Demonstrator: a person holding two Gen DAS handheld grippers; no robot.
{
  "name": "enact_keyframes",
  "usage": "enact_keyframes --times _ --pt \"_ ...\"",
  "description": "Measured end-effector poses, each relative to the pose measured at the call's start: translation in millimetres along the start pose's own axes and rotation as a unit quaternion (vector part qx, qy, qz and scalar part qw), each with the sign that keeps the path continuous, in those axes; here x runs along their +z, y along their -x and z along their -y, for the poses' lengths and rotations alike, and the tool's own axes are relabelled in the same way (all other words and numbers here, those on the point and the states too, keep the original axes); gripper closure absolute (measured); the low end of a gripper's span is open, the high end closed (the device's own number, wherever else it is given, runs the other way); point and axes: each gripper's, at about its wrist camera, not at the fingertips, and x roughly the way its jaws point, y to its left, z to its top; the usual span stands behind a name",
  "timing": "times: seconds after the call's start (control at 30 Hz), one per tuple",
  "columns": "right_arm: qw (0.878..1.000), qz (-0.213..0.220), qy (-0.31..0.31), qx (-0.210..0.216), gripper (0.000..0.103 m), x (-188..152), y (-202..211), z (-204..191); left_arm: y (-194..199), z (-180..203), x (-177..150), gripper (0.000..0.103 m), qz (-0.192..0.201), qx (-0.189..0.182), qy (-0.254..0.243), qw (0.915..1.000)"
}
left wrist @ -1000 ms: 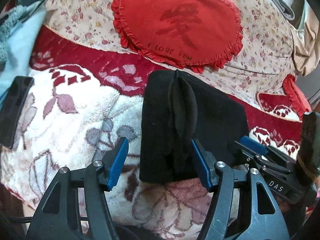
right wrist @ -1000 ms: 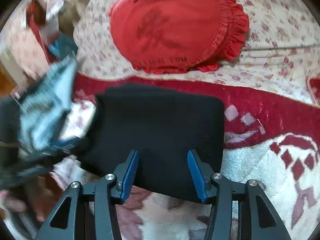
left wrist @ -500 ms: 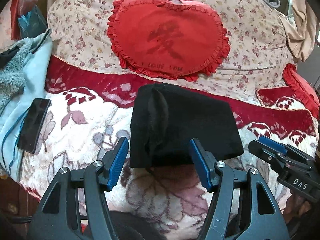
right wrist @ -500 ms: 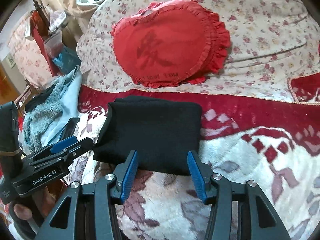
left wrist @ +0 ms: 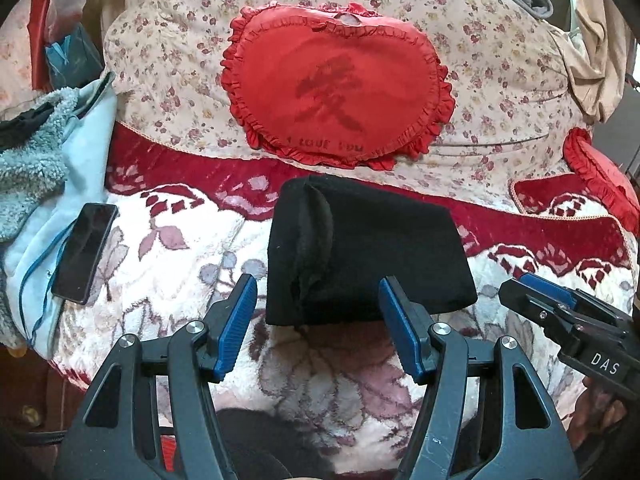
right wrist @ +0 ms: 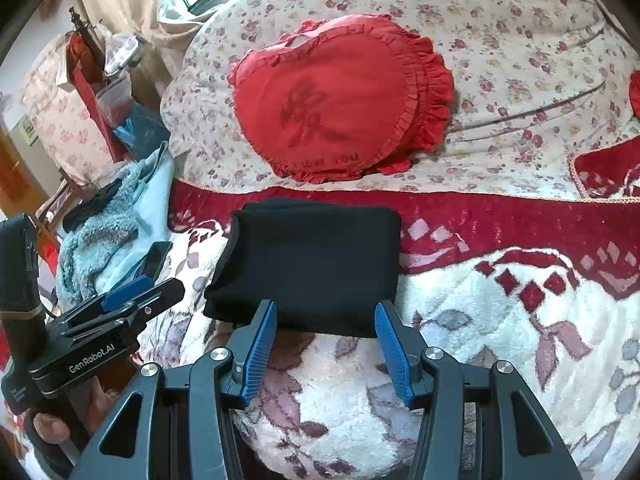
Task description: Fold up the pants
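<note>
The black pants (left wrist: 368, 252) lie folded into a compact rectangle on the white and red floral blanket (left wrist: 168, 264); they also show in the right wrist view (right wrist: 312, 264). A raised fold ridge runs along their left part. My left gripper (left wrist: 316, 324) is open and empty, hovering just in front of the pants' near edge. My right gripper (right wrist: 326, 344) is open and empty, also just short of the near edge. Each gripper shows in the other's view: the right one (left wrist: 560, 320) and the left one (right wrist: 120, 312).
A red heart-shaped cushion (left wrist: 336, 88) rests on the floral quilt (left wrist: 500, 60) behind the pants. A black phone (left wrist: 84, 252) with a blue cable lies on a light blue fleece (left wrist: 36, 160) at the left. A second red cushion (left wrist: 604, 176) sits far right.
Both grippers have pulled back from the folded pants and let go of them; the pants now lie farther away and flatter on the blanket.
</note>
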Motion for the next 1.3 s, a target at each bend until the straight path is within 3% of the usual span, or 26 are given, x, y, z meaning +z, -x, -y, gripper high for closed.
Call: enact_keyframes --times 1.3 --pt "1.0 -0.017 0.005 0.009 0.054 -2 -11 -4 -7 3 -6 0.04 -0.012 0.005 -0.012 0.9998"
